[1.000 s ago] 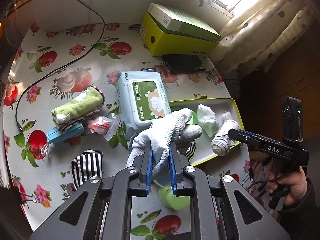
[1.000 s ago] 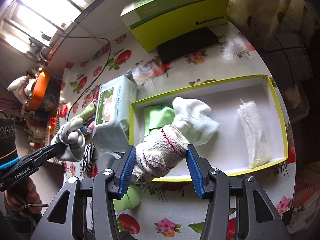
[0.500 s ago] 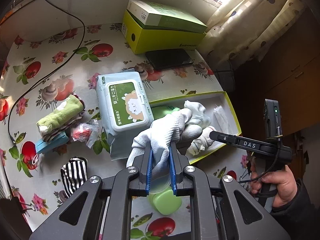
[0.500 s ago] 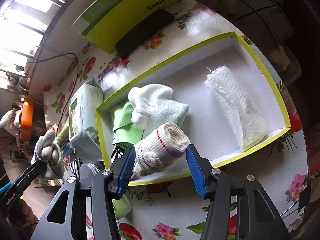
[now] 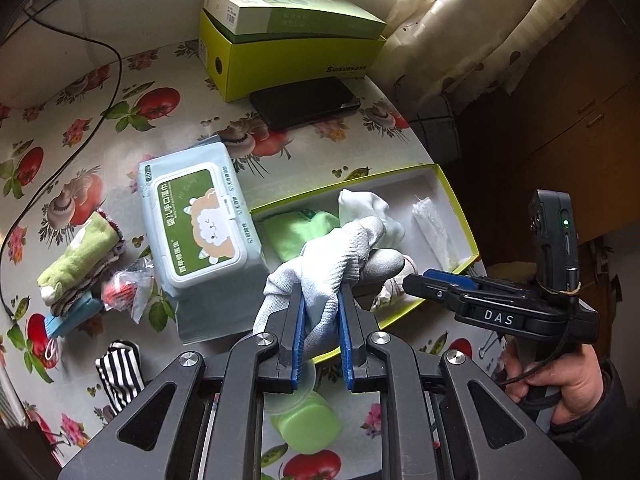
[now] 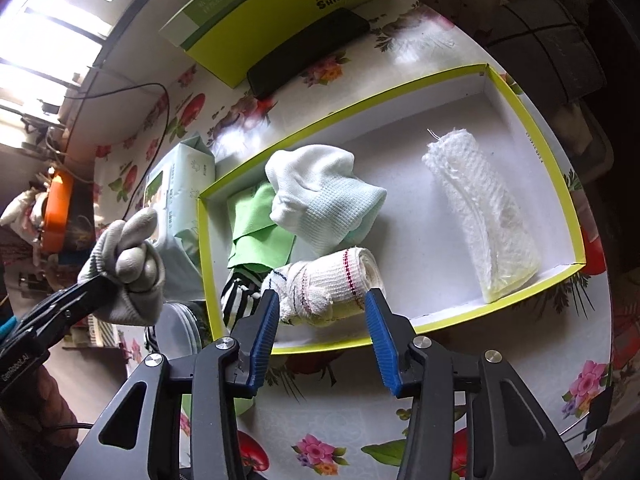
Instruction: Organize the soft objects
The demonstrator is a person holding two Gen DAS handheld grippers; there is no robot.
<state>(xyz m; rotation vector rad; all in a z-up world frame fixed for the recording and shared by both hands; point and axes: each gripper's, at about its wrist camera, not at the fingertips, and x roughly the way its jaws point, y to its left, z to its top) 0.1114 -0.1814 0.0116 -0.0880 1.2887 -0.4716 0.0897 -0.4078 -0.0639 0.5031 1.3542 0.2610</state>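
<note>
Soft items collect in the yellow-rimmed tray (image 6: 532,120): the right gripper (image 6: 322,314), jaws apart, brackets the rolled white glove (image 6: 332,280) lying at its near wall, while the left gripper (image 5: 320,320), jaws clamped on a grey glove (image 5: 336,256), waits beside the tray, presumably next.

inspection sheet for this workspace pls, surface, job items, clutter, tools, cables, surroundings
surface: fruit-print tablecloth.
job's things: yellow tray holds white sock, green cloth, mesh roll, rolled sock; striped sock outside.
clutter: wipes pack, yellow box, black phone.
grippers: left tool shut on grey glove; right tool open.
cables: black cable.
surroundings: curtain.
</note>
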